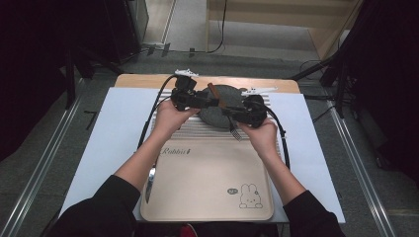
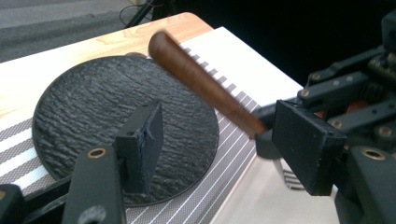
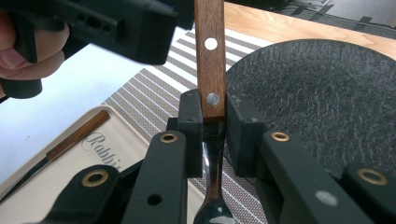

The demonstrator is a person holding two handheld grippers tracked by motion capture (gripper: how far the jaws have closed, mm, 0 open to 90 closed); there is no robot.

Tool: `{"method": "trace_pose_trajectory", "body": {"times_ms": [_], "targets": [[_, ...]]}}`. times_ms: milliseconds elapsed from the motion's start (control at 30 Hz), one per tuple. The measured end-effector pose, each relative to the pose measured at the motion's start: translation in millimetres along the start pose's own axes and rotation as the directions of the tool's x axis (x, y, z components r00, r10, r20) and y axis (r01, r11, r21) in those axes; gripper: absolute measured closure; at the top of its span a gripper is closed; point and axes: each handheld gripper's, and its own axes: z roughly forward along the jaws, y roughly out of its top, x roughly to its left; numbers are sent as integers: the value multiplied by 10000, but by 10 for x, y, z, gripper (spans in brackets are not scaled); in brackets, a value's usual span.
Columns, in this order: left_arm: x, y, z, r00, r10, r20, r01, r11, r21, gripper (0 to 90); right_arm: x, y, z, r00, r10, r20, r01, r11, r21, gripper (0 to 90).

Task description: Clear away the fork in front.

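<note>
A fork (image 3: 211,70) with a brown wooden handle is clamped in the right hand-held gripper (image 3: 214,135), the jaws closed on the lower end of the handle where it meets the metal neck. In the high view the fork (image 1: 232,129) is held above the near edge of a dark round plate (image 1: 217,96), tines hanging toward the person and handle slanting away over the plate. The left hand-held gripper (image 1: 210,101) is held just beside the handle, and its jaws are seen standing apart in the left gripper view, with nothing between them; the handle (image 2: 201,86) passes in front of them to the right gripper. The plate rests on a striped mat (image 1: 197,129) on the desk (image 1: 276,85). A beige tray (image 1: 207,187) marked with a rabbit lies nearer the person, and a wooden-handled knife (image 3: 70,140) lies along its left edge. A white sheet (image 1: 113,133) is spread under the mat and tray.
</note>
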Motion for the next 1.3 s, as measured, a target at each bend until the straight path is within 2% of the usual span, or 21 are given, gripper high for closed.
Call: {"method": "trace_pose_trajectory", "body": {"times_ms": [67,233,433,600,933,1100,1300], "targets": [[-6,15,19,10000,-34,-26,34,10000,-13,337,9,-2,4,10000,-52,-5,52,10000,-17,761],[7,41,48,9991,-423,63,424,9990,-149,356,46,3,10,9999,-93,-89,92,9999,-60,760],[3,60,83,9979,-624,-161,624,9980,-9,419,79,6,25,9997,-231,-101,230,9997,-55,761],[33,57,98,9952,-967,-123,967,9953,12,491,79,2,31,9997,-217,-97,216,9998,-52,761],[43,46,157,9878,-1533,267,1531,9882,76,617,70,0,30,9998,-182,-116,181,9998,-70,760],[51,44,158,9856,-1631,436,1630,9866,57,627,63,1,23,9998,-146,-112,145,9999,-89,760],[81,40,154,9780,-1895,869,1905,9817,-22,682,61,1,21,9998,-125,-160,123,9999,-102,760]]}}
